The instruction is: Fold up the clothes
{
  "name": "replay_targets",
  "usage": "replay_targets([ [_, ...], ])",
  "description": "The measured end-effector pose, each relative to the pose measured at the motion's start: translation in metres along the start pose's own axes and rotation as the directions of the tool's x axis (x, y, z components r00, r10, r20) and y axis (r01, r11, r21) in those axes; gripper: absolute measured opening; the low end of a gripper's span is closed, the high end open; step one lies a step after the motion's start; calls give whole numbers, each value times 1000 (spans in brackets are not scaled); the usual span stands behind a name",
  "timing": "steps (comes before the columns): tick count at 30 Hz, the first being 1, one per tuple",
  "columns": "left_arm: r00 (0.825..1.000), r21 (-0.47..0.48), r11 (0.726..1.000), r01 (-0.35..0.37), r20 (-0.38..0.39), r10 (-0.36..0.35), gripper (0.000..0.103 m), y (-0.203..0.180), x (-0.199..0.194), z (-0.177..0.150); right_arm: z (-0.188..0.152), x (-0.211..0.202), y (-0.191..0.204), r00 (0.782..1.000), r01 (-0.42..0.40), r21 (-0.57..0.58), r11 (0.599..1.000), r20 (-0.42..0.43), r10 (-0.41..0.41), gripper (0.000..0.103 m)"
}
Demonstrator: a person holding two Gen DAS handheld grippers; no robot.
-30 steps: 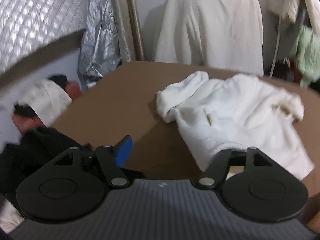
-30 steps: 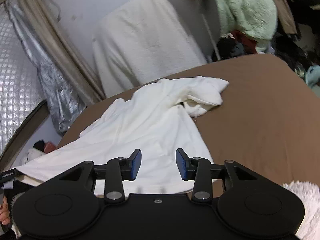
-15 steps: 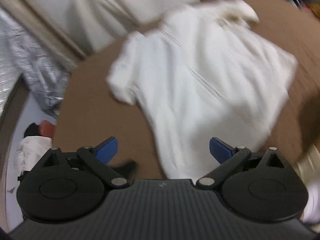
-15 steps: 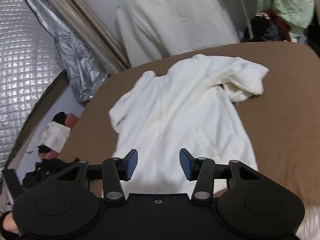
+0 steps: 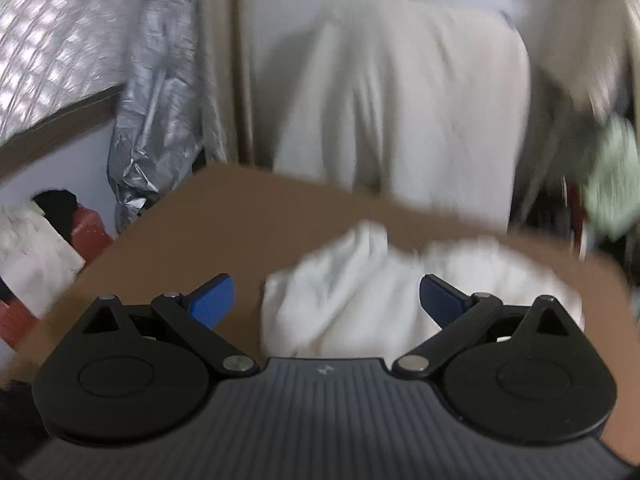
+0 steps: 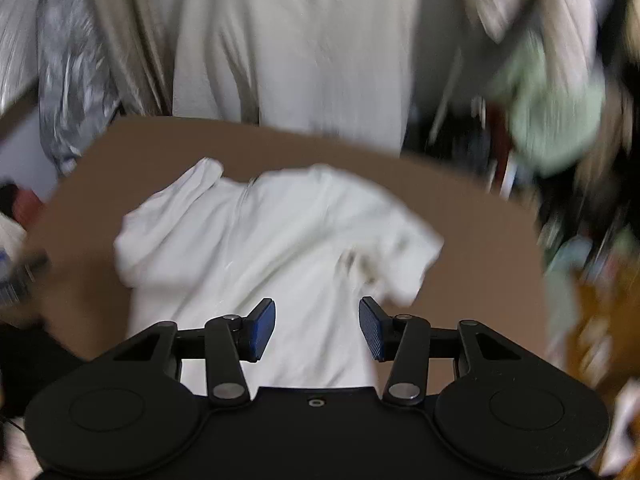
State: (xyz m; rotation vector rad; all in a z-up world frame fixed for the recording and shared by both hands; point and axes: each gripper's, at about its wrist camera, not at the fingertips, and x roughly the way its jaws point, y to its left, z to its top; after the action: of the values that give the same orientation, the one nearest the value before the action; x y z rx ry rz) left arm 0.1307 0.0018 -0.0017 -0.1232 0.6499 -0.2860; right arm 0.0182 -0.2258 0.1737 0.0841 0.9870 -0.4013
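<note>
— What had changed since a second earlier?

— Both of my grippers had lifted back off the white garment (image 6: 272,240). My left gripper (image 5: 327,300) had been clamped on the garment's hem then; its jaws had just been opening, and now they stood spread wide with nothing pressed between the blue pads (image 5: 212,300). My right gripper (image 6: 317,330) had its jaws parted too, a little wider than before, gripping nothing.

— Where did the garment lie relative to your tools?

— It lay spread on the brown table (image 6: 472,216), ahead of and below both grippers. Seen from the right gripper, it ran from under the fingers out toward the table's far edge, one sleeve bunched ahead to the left and another crumpled ahead to the right. Seen from the left gripper, the white garment (image 5: 360,296) sat ahead between the open fingers and stretched off to the right, with bare table (image 5: 224,220) to the left.

— And beyond the table?

— A chair draped in cream cloth (image 6: 296,48) stood past the far edge, straight ahead of both tools. Both views were blurred, so I could not tell the garment's finer folds.
</note>
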Motion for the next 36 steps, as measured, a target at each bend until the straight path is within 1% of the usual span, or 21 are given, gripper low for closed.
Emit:
replay_targets([
  [1, 1000, -64, 998, 18, 20, -17, 103, 6, 10, 9, 12, 3, 8, 999, 13, -50, 999, 36, -11, 53],
  [3, 999, -157, 987, 32, 22, -29, 103, 17, 36, 18, 31, 14, 14, 994, -12, -81, 997, 110, 21, 60],
  [4, 1000, -155, 988, 25, 19, -22, 103, 18, 47, 19, 37, 22, 15, 989, -38, -77, 996, 140, 49, 66],
  [5, 1000, -126, 992, 5, 8, -4, 103, 17, 60, 16, 40, 34, 15, 982, -65, -77, 995, 172, 77, 67],
  [7, 999, -44, 998, -45, -22, 44, 103, 15, 89, 5, 42, 67, 16, 962, -111, -97, 989, 239, 131, 69],
  [8, 997, -16, 997, -73, -31, 73, 103, 15, 103, -2, 42, 83, 16, 949, -133, -108, 985, 272, 158, 74],
  [10, 990, 23, 990, -136, -43, 137, 103, 15, 132, -21, 45, 121, 23, 939, -92, -140, 986, 316, 132, 86],
  [12, 976, 16, 976, -217, -11, 217, 103, 21, 160, -42, 46, 165, 29, 943, -6, -153, 988, 328, 56, 87],
  [14, 968, 9, 968, -253, -5, 253, 103, 28, 185, -60, 45, 205, 33, 959, 29, -158, 987, 282, 17, 87],
  [16, 968, 20, 968, -252, -16, 252, 103, 33, 209, -77, 44, 232, 34, 976, -34, -190, 981, 207, 74, 87],
  [19, 964, 80, 962, -261, -32, 264, 103, 32, 244, -99, 35, 264, 27, 981, -128, -224, 966, 118, 157, 87],
  [21, 966, 162, 960, -229, -81, 244, 103, 22, 272, -103, 29, 282, 19, 979, -171, -219, 960, 68, 190, 87],
  [24, 977, 221, 964, -150, -116, 178, 103, 7, 301, -109, 24, 308, 3, 976, -210, -185, 960, 24, 218, 87],
  [26, 967, 318, 928, -193, -100, 235, 103, -4, 318, -118, 28, 327, -12, 973, -223, -125, 967, 26, 228, 87],
  [28, 949, 426, 870, -248, -72, 306, 103, -15, 336, -129, 36, 348, -25, 968, -247, -42, 968, 29, 249, 87],
  [29, 938, 495, 818, -292, -19, 346, 103, -21, 344, -136, 41, 359, -31, 965, -261, 6, 965, 29, 261, 87],
  [30, 924, 563, 753, -341, 54, 378, 103, -27, 351, -144, 46, 368, -37, 962, -272, 50, 961, 32, 271, 87],
  [31, 916, 608, 705, -366, 100, 389, 103, -31, 356, -151, 51, 377, -39, 961, -277, 79, 958, 36, 275, 87],
  [33, 905, 674, 627, -391, 160, 393, 103, -36, 364, -162, 64, 396, -37, 960, -281, 109, 954, 46, 277, 87],
  [34, 903, 687, 608, -399, 179, 390, 101, -38, 365, -165, 71, 405, -36, 959, -283, 125, 951, 51, 278, 87],
  [36, 909, 680, 621, -391, 179, 376, 83, -37, 363, -164, 83, 422, -34, 955, -296, 153, 943, 66, 289, 87],
])
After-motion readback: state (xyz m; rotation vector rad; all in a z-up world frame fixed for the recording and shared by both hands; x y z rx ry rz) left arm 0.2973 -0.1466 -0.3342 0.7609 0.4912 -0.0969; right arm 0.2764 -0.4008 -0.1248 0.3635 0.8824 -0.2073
